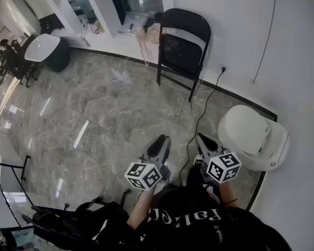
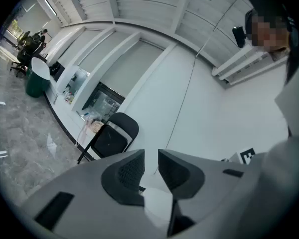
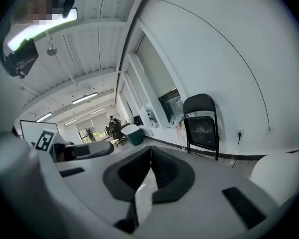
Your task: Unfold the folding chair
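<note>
A black metal folding chair (image 1: 181,42) stands against the white wall at the far side of the room, its seat tipped up flat against the backrest. It also shows in the left gripper view (image 2: 112,136) and the right gripper view (image 3: 203,123). Both grippers hover close to the person's body, well short of the chair and pointing roughly toward it. My left gripper (image 1: 158,144) (image 2: 151,154) is open, with a narrow gap and nothing between its jaws. The right gripper (image 1: 204,141) (image 3: 150,152) is shut and empty.
A white lidded bin (image 1: 253,135) sits on the floor at the right near the wall. A black cable (image 1: 200,120) runs from a wall socket (image 1: 223,67) across the marble floor toward me. A dark bin with a white top (image 1: 48,52) stands far left. Black gear (image 1: 68,223) lies bottom left.
</note>
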### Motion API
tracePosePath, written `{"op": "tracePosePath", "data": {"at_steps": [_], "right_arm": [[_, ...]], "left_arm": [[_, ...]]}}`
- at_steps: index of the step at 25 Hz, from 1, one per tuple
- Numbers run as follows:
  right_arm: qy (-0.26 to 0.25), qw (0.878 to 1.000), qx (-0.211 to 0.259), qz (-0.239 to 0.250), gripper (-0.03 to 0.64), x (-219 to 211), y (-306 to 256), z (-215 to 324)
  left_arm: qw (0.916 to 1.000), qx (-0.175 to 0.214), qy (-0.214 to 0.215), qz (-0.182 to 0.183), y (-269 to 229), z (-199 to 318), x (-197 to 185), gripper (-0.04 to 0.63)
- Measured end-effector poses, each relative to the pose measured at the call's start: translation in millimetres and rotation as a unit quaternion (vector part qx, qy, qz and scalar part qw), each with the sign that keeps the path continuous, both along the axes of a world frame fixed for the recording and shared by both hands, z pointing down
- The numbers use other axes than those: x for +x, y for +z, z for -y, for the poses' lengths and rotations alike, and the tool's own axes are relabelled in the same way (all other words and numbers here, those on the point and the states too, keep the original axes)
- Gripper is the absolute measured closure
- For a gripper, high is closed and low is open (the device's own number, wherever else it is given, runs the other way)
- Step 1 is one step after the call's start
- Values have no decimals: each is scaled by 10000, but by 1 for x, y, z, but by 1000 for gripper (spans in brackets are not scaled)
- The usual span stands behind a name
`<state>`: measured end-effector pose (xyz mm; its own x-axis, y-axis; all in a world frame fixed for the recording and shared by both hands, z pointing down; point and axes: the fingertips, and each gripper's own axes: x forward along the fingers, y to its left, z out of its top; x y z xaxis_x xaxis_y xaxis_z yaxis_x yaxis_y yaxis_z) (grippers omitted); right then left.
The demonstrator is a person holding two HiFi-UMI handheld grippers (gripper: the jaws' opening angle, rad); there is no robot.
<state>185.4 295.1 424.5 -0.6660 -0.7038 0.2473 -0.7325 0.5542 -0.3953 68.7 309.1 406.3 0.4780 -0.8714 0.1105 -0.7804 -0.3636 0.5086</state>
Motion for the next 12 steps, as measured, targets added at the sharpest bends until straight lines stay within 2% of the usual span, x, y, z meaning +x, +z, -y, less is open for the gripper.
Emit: {"op": "tracePosePath", "data": {"at_steps": [7,12], "right_arm": [[-373,9990,107,-223,601,46,-3,97],[-587,9980,73,-206,601,75,-1,148]], "left_arm": [[9993,224,-12,-304,-10,92,63,509],[9991,246,-149,-310,-13,144,92,509]]}}
